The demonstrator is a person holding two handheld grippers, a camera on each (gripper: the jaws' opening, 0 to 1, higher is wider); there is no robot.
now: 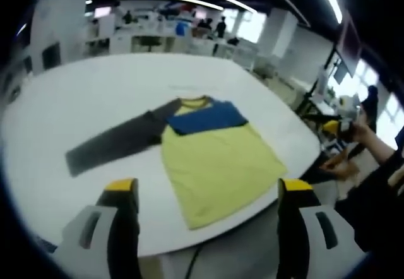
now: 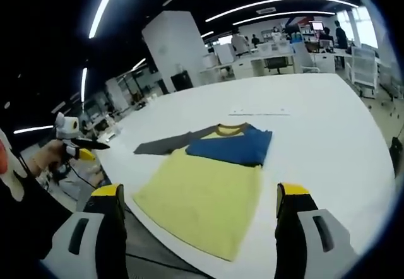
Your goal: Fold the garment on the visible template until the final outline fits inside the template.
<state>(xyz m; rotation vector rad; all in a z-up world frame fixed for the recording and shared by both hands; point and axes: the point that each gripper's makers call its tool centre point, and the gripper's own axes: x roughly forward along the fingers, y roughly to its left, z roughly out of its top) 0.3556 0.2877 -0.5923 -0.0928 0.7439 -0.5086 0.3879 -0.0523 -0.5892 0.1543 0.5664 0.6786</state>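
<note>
Currently, left gripper view: we see the left gripper [image 1: 207, 197] with jaws wide apart, holding nothing.
Garment [image 1: 211, 159]: yellow shirt flat on the white table [image 1: 95, 96], blue sleeve folded across the chest, grey sleeve outstretched.
Right gripper view: we see the right gripper [image 2: 203, 198] spread wide, empty; garment [image 2: 202, 190] ahead, near the table edge.

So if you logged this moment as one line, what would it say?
shirt: flat on table, blue sleeve folded across chest, grey sleeve spread out | left gripper: open, empty | right gripper: open, empty
</note>
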